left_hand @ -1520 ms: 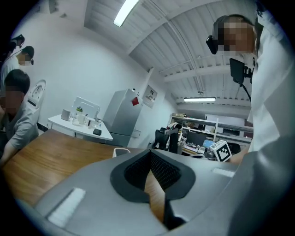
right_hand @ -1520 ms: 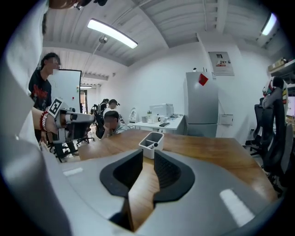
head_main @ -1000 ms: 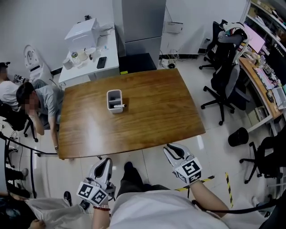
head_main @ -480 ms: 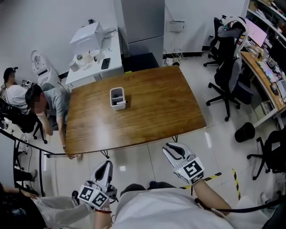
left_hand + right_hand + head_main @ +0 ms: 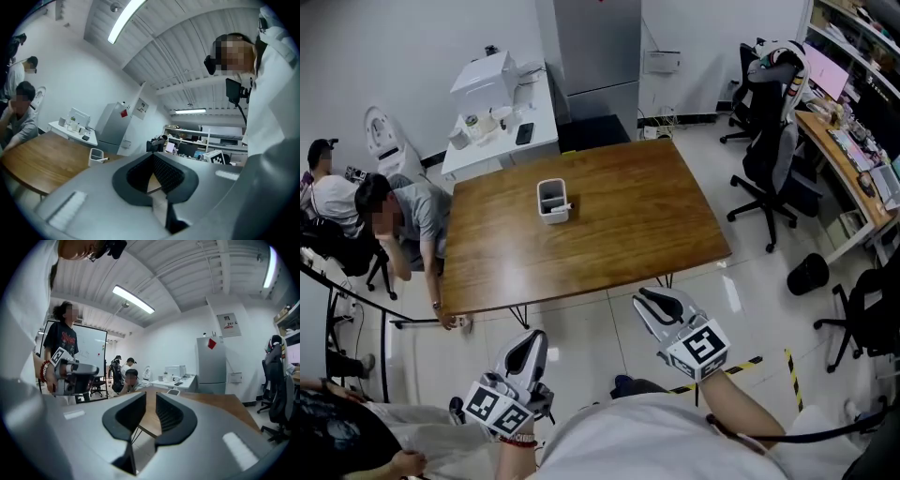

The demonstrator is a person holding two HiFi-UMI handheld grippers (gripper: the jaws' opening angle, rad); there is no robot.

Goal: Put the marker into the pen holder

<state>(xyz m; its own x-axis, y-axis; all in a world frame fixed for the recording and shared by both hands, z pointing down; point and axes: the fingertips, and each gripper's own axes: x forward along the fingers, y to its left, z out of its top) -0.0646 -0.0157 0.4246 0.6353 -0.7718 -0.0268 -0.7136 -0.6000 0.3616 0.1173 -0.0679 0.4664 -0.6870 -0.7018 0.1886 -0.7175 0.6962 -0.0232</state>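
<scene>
A white pen holder [image 5: 552, 201] stands on the brown wooden table [image 5: 619, 234], left of its middle. A white marker [image 5: 566, 206] pokes out over the holder's right rim. Both grippers hang over the floor, short of the table's near edge. My left gripper [image 5: 531, 341] is at lower left, its tips meeting on nothing [image 5: 152, 157]. My right gripper [image 5: 651, 299] is at lower right. Its jaws have just been closing and stand a narrow slit apart [image 5: 151, 393], with nothing between them. The left gripper view shows the holder [image 5: 96, 156] far off.
A person [image 5: 389, 211] sits hunched at the table's left edge, with another in black [image 5: 323, 422] at my left. A white side table [image 5: 497, 112] and a grey fridge [image 5: 595, 47] stand behind. Office chairs [image 5: 769, 159], a desk and a black bin [image 5: 806, 274] are on the right.
Both grippers have come a little forward toward the table's near edge and sit higher. The head view has shifted, so the table lies further right in the picture.
</scene>
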